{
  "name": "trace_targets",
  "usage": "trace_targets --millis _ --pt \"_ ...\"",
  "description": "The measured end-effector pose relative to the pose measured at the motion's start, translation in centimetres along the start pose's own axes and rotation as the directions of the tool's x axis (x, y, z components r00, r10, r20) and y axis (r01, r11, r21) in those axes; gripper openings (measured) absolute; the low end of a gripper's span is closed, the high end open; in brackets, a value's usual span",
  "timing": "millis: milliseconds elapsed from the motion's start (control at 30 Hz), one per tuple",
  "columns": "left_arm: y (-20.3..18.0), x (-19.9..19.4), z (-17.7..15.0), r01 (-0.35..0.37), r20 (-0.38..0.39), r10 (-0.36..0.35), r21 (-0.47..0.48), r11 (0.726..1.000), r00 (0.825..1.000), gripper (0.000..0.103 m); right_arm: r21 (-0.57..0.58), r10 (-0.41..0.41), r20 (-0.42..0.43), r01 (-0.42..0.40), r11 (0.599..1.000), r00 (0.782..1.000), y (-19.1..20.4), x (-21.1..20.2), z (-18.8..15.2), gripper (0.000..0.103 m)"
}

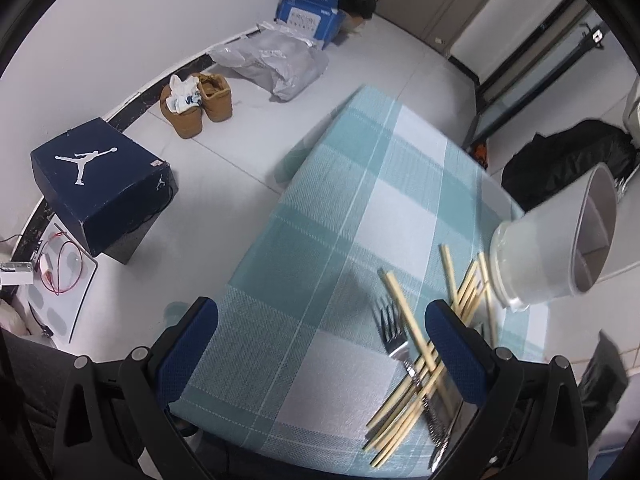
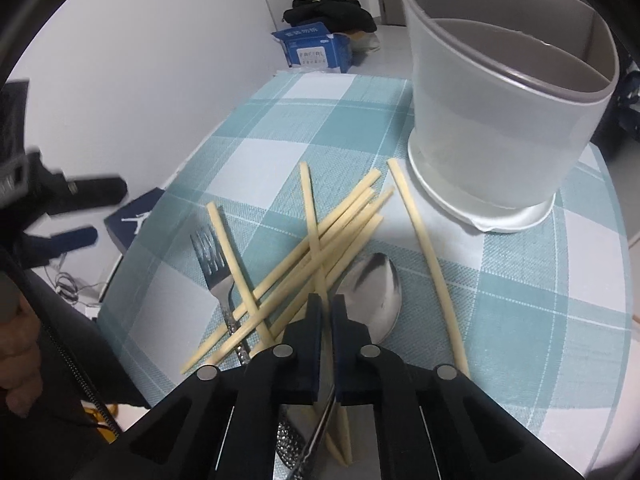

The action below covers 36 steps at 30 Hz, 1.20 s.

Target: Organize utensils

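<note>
A: How far along is the sorting?

B: Barely begun, I'd judge. The chopsticks [image 2: 320,236] lie in a loose crossed heap on the checked counter [image 2: 280,128], with one stray stick off to the right. The fork [image 2: 216,268] lies at the heap's left edge and the spoon [image 2: 374,296] at its right.

A: And the holder?

B: The grey utensil holder [image 2: 500,120] stands upright on its white base just beyond the heap. A divider splits it into compartments, and what shows of the inside looks empty; the bottom is hidden.

A: The tools?

B: The right tool [image 2: 326,308] has its jaws pinched together over the heap, right by the spoon's neck. A thin metal handle runs between them lower down, so it seems to grip the spoon, though I can't be sure. The left tool [image 1: 320,344] gapes wide over bare counter, holding nothing.

A: So everything remains to be put in.

B: It seems so.
</note>
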<state>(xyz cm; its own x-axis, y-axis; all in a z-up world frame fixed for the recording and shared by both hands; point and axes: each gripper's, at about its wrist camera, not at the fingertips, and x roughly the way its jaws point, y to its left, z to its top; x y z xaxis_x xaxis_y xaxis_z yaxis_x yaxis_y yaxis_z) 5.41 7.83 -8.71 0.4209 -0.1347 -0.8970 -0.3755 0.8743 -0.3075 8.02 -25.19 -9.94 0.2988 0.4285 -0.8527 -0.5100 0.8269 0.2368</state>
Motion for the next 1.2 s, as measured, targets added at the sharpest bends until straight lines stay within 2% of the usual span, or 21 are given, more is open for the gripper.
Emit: trace_targets --millis 200,367,467,567,633,700,733,800,867,900,1033,1067,1100,1200 --pt "-0.8 1.2 -1.0 -0.028 -0.064 0.034 0.081 0.996 0.997 0.102 0.02 0.03 0.048 -0.031 0.999 0.998 -1.2 -1.1 0.0 0.0" --pt "-1.8 2.7 -1.6 -0.015 -0.117 0.028 0.109 0.994 0.993 0.099 0.023 0.073 0.109 -0.076 0.997 0.991 -1.7 -2.5 0.4 0.0" --pt "-2.4 3.4 -1.6 -0.037 -0.119 0.054 0.138 0.99 0.991 0.095 0.029 0.098 0.124 -0.102 0.994 0.987 -2.1 -2.9 0.4 0.0" --pt "-3.1 3.6 -1.6 -0.06 -0.088 0.075 0.168 0.984 0.993 0.093 0.048 0.137 0.132 -0.144 0.988 0.982 -2.9 -3.2 0.3 0.0" --pt "-3.4 3.5 -1.6 -0.065 -0.068 0.078 0.178 0.982 0.995 0.087 0.055 0.142 0.133 -0.151 0.987 0.981 -3.4 -3.4 0.3 0.003" --pt "-3.9 3.5 -1.7 -0.063 -0.056 0.075 0.194 0.979 0.996 0.076 0.065 0.152 0.14 -0.162 0.985 0.979 -3.9 -3.7 0.2 0.003" --pt "-4.2 3.5 -1.7 -0.068 -0.052 0.08 0.207 0.976 0.995 0.075 0.073 0.157 0.143 -0.168 0.983 0.977 -4.1 -3.9 0.2 0.003" --pt "-4.8 3.6 -1.9 -0.089 -0.033 0.1 0.235 0.968 0.994 0.062 0.084 0.157 0.148 -0.171 0.982 0.976 -4.5 -4.1 -0.1 0.003" --pt "-5.2 3.6 -2.1 -0.102 -0.023 0.111 0.257 0.961 0.994 0.055 0.097 0.16 0.152 -0.176 0.98 0.975 -5.0 -4.3 -0.1 0.003" --pt "-5.4 3.7 -2.1 -0.101 -0.019 0.11 0.263 0.959 0.994 0.046 0.103 0.163 0.153 -0.179 0.978 0.975 -5.2 -4.4 -0.2 0.004" --pt "-5.8 3.6 -2.1 -0.077 -0.015 0.084 0.269 0.96 0.996 0.028 0.133 0.158 0.16 -0.18 0.975 0.974 -6.1 -4.8 -0.3 0.023" --pt "-5.9 3.6 -2.0 -0.073 -0.014 0.079 0.269 0.96 0.997 0.021 0.141 0.155 0.161 -0.178 0.974 0.975 -6.3 -4.9 -0.4 0.024" --pt "-5.9 3.6 -1.9 -0.067 -0.016 0.074 0.267 0.961 0.997 0.018 0.147 0.151 0.161 -0.175 0.974 0.975 -6.4 -4.8 -0.5 0.025" --pt "-5.5 3.7 -1.7 -0.048 -0.029 0.057 0.239 0.97 0.998 0.017 0.16 0.145 0.153 -0.17 0.972 0.977 -6.9 -5.3 -0.9 0.027"
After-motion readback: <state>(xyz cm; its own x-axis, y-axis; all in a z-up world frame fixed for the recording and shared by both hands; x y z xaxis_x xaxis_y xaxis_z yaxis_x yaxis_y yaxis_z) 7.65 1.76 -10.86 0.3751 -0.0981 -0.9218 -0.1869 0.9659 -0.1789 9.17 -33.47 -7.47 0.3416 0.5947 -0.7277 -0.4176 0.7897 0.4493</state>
